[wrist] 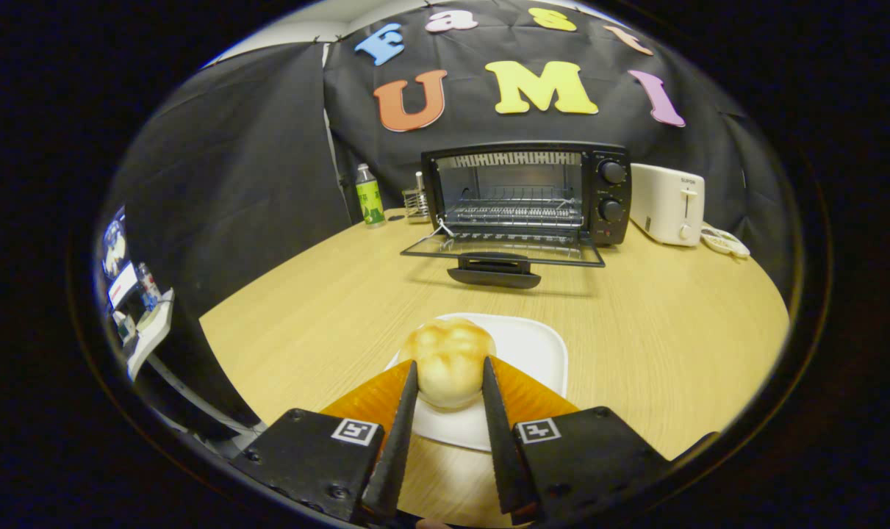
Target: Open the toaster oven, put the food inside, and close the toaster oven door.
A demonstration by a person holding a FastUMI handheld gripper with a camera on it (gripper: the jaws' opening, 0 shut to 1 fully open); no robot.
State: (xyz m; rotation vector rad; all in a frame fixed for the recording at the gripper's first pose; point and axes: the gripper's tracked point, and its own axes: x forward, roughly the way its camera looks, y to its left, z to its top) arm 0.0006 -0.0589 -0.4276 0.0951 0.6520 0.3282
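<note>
Wood makes up the one big worktop (327, 294), smooth and pale with a curved edge. One boxy toaster oven (527, 192) is set at the far side, its glass door (502, 250) laid flat open and a wire rack seen inside. Two round knobs are seen on its front. One smooth white toaster (666, 203) is stood just beside it. One white square plate (536, 349) is laid near the tool (449, 371). One round, shiny bread roll (448, 360) is squeezed between both tool fingers, over the plate. One small bottle (369, 195) is stood far back.
</note>
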